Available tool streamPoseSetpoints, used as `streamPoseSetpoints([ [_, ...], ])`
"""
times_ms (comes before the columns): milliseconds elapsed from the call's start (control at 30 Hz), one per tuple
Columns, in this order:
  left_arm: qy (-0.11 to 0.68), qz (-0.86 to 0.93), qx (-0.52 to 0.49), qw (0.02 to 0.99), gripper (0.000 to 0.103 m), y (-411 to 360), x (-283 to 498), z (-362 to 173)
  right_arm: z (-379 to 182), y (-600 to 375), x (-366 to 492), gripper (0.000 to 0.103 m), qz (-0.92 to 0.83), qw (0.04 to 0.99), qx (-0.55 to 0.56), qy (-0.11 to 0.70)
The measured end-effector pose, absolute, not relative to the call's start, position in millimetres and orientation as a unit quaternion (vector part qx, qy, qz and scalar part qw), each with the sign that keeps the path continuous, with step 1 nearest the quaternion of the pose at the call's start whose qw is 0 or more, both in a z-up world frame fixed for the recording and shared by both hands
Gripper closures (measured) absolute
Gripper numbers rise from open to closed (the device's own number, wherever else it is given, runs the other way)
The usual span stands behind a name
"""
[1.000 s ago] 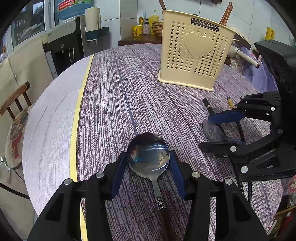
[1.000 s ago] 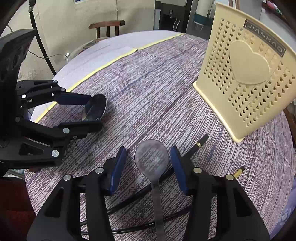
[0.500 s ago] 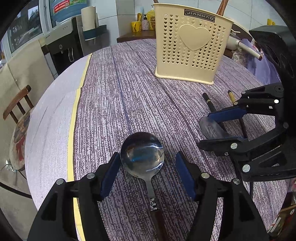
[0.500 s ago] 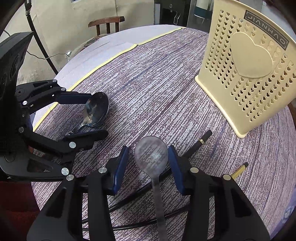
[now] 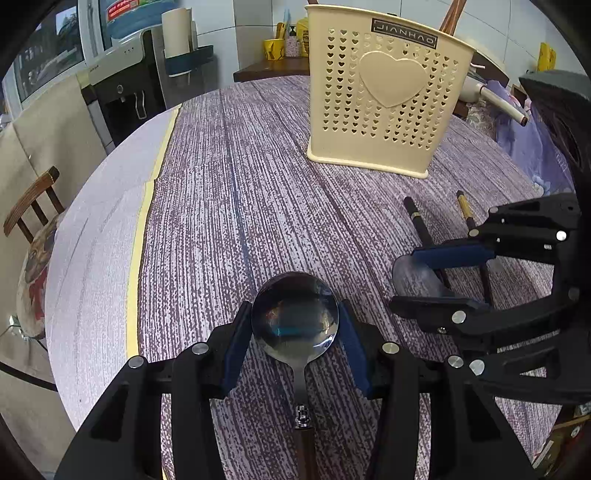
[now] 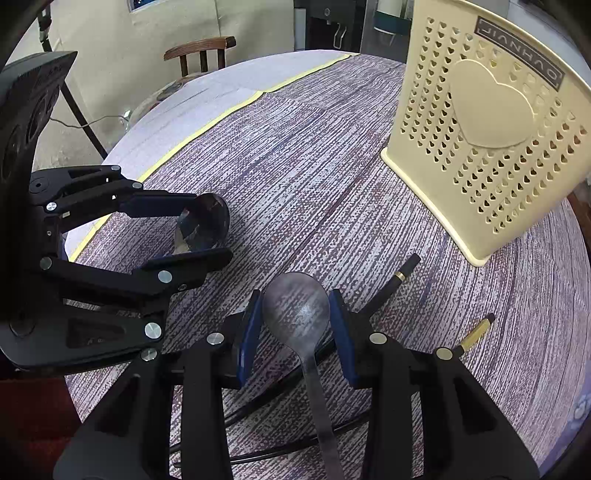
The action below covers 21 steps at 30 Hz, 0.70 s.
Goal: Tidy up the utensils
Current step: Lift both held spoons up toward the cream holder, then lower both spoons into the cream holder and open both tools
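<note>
My left gripper is shut on the round bowl of a shiny ladle spoon, its blue pads touching both sides. The spoon also shows in the right wrist view. My right gripper is shut on the bowl of a dull grey spoon, seen in the left wrist view too. A cream perforated utensil holder with a heart stands upright at the far side of the table. Two black chopsticks lie under the right gripper.
The round table has a purple striped cloth with a yellow band on the left. A wooden chair stands left of the table. A water dispenser is behind. Wooden utensils stick out of the holder.
The left gripper opened around the ladle half a second ago and has closed back onto its bowl. The right gripper narrowed onto the grey spoon's bowl.
</note>
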<state>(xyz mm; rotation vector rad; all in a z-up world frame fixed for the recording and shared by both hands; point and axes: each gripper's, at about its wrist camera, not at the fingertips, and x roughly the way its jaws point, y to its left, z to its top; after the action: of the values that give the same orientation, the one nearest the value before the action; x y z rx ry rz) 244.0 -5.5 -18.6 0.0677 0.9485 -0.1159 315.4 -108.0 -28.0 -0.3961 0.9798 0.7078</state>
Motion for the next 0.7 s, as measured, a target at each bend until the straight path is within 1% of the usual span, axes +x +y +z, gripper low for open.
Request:
streamPoseSetpoints([
  [300, 0.420, -0.067, 0.000, 0.905, 0.056, 1, 243, 8, 10, -131, 305, 0.066, 0.324, 0.845, -0.109, 0.412],
  [700, 0.367, -0.088, -0.029, 0.926, 0.056, -1, 238, 51, 64, -162, 284, 0.066, 0.294, 0.888, -0.049, 0.351],
])
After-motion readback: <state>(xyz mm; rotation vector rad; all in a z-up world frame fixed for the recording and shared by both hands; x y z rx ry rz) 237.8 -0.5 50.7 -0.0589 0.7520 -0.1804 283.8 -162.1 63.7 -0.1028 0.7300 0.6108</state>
